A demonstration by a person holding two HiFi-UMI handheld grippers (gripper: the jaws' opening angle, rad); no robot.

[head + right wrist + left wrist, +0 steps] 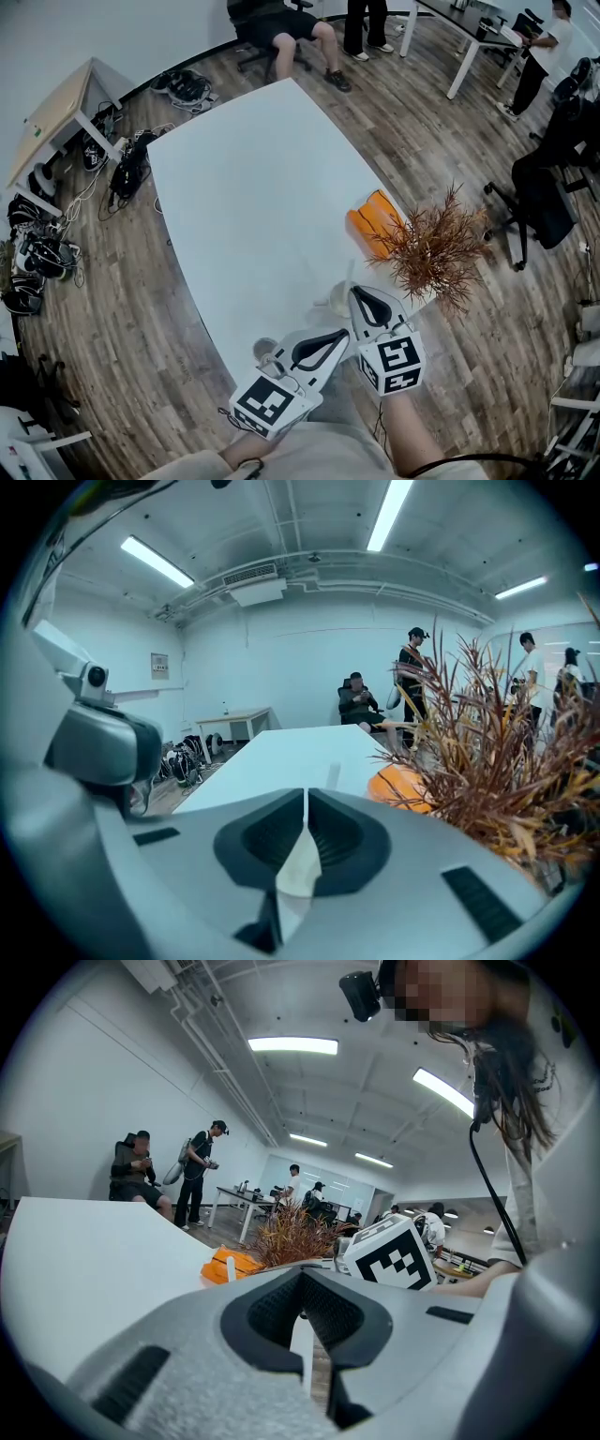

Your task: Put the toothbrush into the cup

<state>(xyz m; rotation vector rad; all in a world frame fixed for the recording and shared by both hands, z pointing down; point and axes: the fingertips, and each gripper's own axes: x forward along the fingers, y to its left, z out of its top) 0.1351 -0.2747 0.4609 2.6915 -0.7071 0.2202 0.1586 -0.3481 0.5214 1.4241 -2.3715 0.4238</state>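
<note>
Both tongs are sitting empty: the left gripper (pixel 302 1277) is showing its jaws closed tip to tip, with only table and floor seen through the gap behind the tips; the right gripper (pixel 307 795) is showing its jaws drawn in to a thin slit, nothing between them; both are hovering over the near end of the white table (pixel 253 187); a thin white upright stick, likely the toothbrush (pixel 351 277), is standing just ahead of the right gripper, its foot in something pale and translucent that I cannot make out; a clear cup (pixel 265 352) is sitting just beside the left gripper, near the table edge; the brush is looking light, stiff and smooth, so it may be twisting in a loose pinch; gripping squarely across mid-handle is seeming safest; the light cup may be tipping if knocked
</note>
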